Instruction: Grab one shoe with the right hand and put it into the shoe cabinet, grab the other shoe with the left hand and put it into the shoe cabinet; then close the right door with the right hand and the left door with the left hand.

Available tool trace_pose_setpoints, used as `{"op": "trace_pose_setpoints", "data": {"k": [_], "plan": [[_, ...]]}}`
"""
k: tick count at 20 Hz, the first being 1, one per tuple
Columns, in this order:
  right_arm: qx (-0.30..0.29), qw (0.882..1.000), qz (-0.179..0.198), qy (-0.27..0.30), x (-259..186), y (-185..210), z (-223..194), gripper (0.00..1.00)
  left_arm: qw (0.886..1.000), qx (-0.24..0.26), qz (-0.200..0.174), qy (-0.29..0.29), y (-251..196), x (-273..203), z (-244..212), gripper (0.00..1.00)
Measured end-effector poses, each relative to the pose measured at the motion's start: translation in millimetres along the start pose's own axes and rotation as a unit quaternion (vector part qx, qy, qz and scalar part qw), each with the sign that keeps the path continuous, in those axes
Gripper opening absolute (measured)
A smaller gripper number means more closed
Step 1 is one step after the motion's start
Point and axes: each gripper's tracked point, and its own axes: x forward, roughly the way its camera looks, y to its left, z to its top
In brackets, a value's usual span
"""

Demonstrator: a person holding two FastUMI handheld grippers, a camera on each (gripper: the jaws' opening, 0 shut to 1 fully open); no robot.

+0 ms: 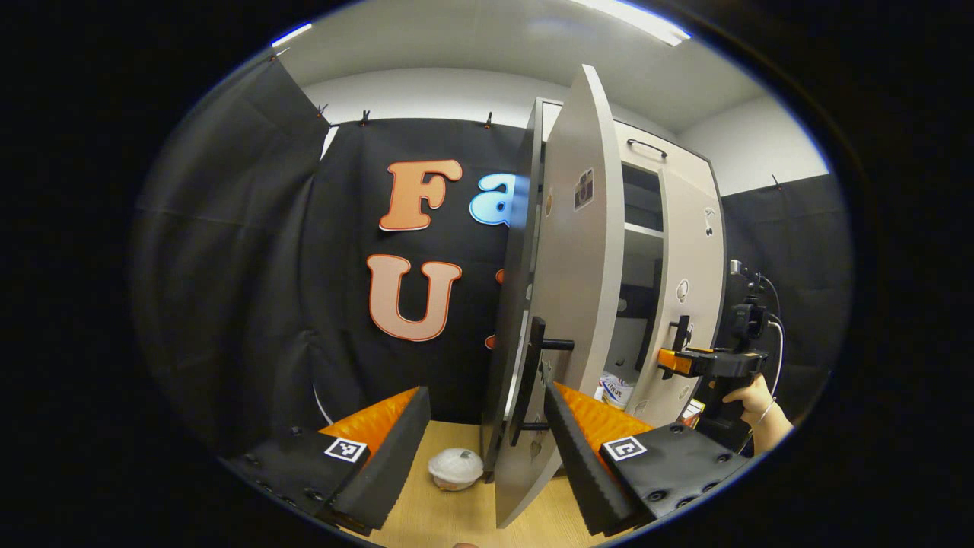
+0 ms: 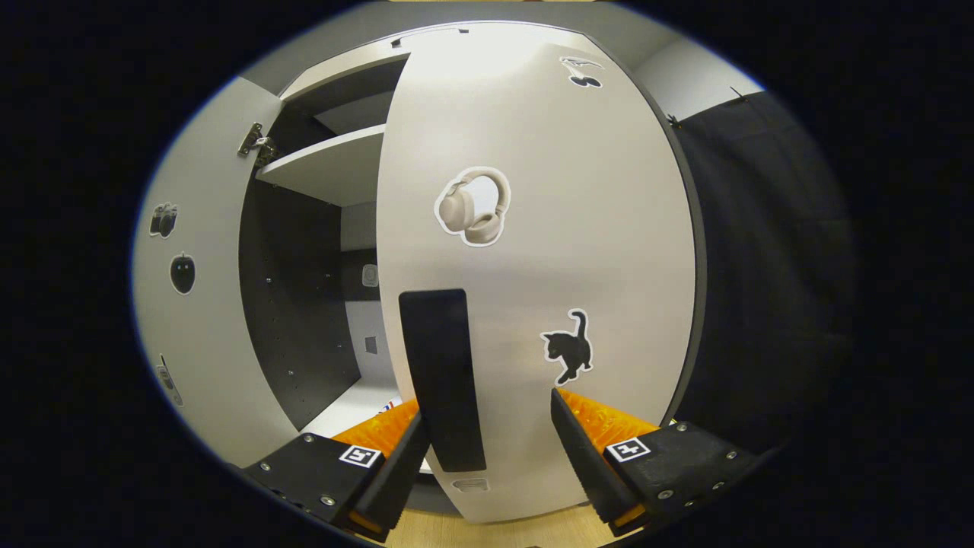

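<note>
The pale shoe cabinet [image 1: 647, 152] has both doors part open. In the left gripper view the left door [image 1: 578, 259] stands edge-on between the fingers of my open left gripper [image 1: 484, 390], its black handle [image 1: 535, 380] just past the fingertips. A white shoe [image 1: 615, 388] shows inside, low down. Farther right, a hand [image 1: 753, 403] holds my right gripper [image 1: 670, 364] at the right door [image 1: 692, 289]. In the right gripper view the right door [image 2: 548, 228] is close ahead. My right gripper [image 2: 487, 407] is open, with the door's black handle [image 2: 443, 380] beside its left finger.
A white round object [image 1: 455, 468] lies on the wooden floor [image 1: 456, 517] just left of the left door. A shelf [image 2: 327, 164] crosses the dark cabinet interior. The left door's inner face [image 2: 190, 320] stands at the left in the right gripper view. Black cloth walls close the booth.
</note>
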Motion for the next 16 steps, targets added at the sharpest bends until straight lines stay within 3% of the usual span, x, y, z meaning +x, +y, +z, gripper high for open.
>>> {"op": "trace_pose_setpoints", "data": {"k": [5,9,16], "plan": [[0.005,1.0,-0.009,-0.023,-11,6,16,0.92,0.999,-0.014,-0.03,0.015,-4,14,-10,0.96],[-0.029,0.999,-0.011,-0.045,-42,9,38,0.92,0.998,-0.015,-0.056,0.023,-12,22,-15,0.97],[-0.048,0.997,-0.014,-0.062,-74,3,53,0.92,0.997,-0.029,-0.068,0.029,-14,26,-17,0.96]]}}
